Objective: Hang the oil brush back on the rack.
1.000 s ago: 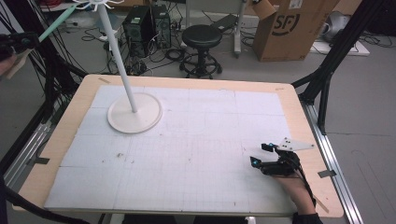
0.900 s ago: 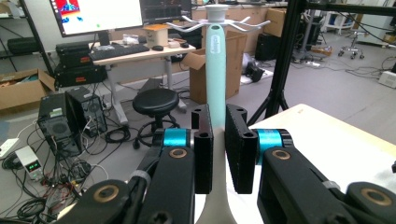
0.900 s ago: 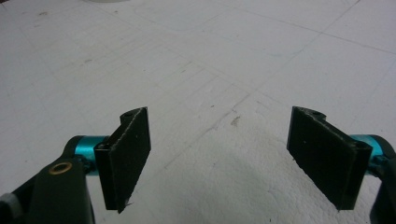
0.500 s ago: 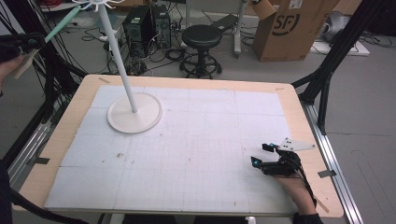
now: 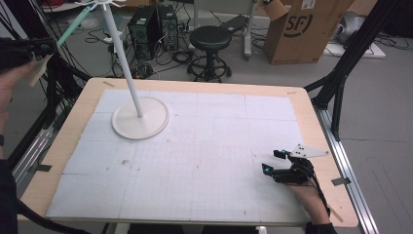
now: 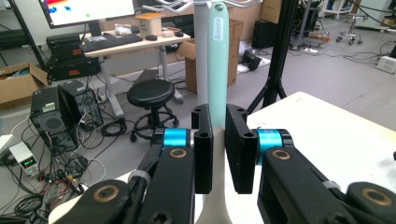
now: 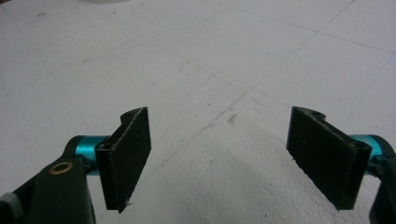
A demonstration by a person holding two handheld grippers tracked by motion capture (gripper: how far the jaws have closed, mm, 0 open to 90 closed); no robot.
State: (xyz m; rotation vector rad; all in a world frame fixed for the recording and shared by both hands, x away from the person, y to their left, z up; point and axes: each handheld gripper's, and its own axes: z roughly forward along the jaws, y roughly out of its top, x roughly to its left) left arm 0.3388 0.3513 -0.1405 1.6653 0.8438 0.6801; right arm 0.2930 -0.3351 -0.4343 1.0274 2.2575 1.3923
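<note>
Left gripper [image 6: 218, 154] pinching mint-green utensil handle [image 6: 218, 65] beside white stand pole [image 6: 201, 56]; right gripper [image 7: 219, 156] resting spread wide over white mat [image 7: 210, 56]

"SF" logo, black letters, printed on side of brown cardboard box [image 5: 311, 30] on floor beyond table. Raised lettering on mint-green handle [image 6: 218, 32] clamped in left gripper [image 6: 218, 154]: too small to read.
</note>
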